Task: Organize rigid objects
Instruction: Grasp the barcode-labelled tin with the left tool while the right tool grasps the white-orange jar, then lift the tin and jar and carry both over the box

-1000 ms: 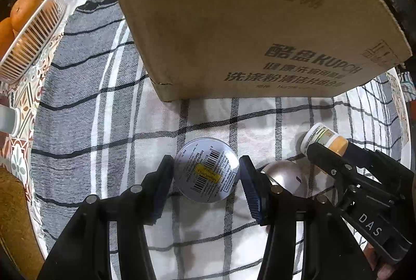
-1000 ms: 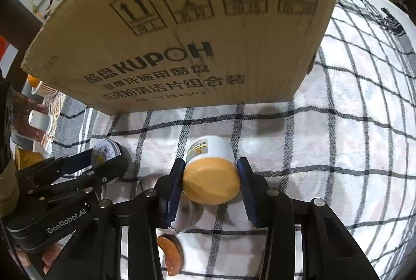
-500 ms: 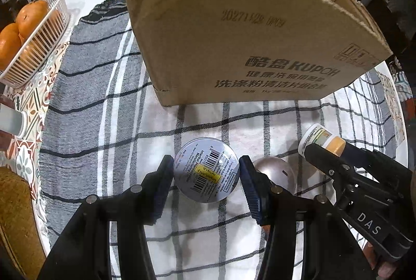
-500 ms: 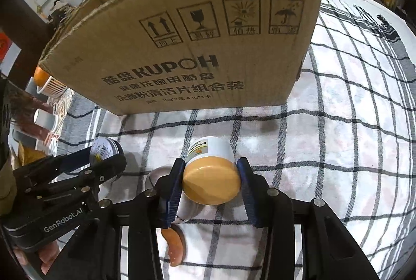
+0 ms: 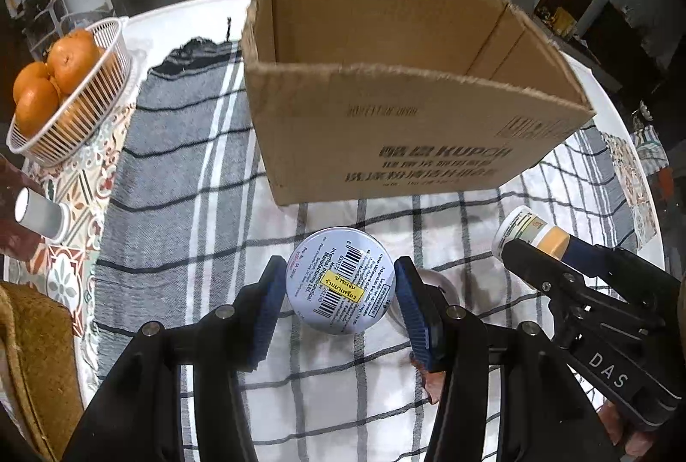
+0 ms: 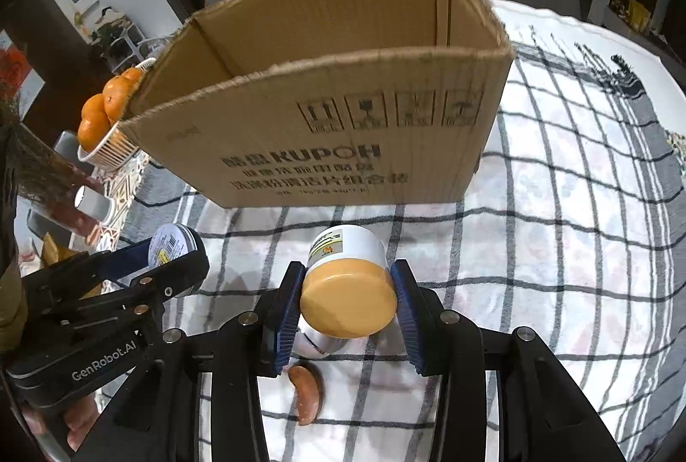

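Observation:
My left gripper (image 5: 339, 301) is shut on a round blue tin (image 5: 340, 286) with a barcode label, held above the checked cloth. In the right wrist view my right gripper (image 6: 348, 305) is shut on a white jar with an orange lid (image 6: 348, 286), also lifted off the cloth. An open cardboard box (image 5: 398, 127) stands just beyond both; its near rim (image 6: 326, 70) is below eye level and its inside walls show. Each gripper appears in the other's view: the right one (image 5: 538, 247) with the jar, the left one (image 6: 171, 252) with the tin.
A silvery round object (image 5: 433, 282) and a small brown piece (image 6: 306, 391) lie on the cloth under the grippers. A white wire basket of oranges (image 5: 64, 93) stands at the far left, with a white cup (image 5: 40, 213) nearer. Chairs stand behind the table.
Both grippers have risen with the tin and the jar still gripped. The box's top rim and interior have come into sight, and the cloth lies farther below.

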Available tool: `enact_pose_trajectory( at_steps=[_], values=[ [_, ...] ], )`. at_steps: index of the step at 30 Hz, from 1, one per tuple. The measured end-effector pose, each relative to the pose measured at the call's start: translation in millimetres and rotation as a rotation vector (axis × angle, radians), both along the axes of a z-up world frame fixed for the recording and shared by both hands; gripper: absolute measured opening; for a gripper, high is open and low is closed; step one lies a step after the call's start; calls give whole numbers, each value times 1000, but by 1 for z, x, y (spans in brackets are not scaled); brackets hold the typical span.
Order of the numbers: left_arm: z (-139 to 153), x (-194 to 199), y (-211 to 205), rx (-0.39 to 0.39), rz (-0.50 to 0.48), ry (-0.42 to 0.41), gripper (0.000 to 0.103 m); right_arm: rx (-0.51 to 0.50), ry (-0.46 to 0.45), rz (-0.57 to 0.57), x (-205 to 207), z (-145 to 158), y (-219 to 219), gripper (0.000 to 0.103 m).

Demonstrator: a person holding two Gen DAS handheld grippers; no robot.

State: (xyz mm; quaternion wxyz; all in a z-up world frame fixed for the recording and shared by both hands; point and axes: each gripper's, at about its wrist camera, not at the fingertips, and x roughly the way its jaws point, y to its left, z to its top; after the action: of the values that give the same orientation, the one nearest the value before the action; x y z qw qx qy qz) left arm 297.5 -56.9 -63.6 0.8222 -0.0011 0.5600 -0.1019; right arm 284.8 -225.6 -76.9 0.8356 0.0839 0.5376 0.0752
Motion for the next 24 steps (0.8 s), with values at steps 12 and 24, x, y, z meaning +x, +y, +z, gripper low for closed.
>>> enact_pose_trajectory(
  at_steps=[12,24],
  values=[
    [38,-9,-1,-26,-20,-89,51,-16,-88,1,-8,40,0,42],
    [79,-15,-6,-45,-50,-186,51,-16,-189,-9,-20,80,-1,42]
  ],
)
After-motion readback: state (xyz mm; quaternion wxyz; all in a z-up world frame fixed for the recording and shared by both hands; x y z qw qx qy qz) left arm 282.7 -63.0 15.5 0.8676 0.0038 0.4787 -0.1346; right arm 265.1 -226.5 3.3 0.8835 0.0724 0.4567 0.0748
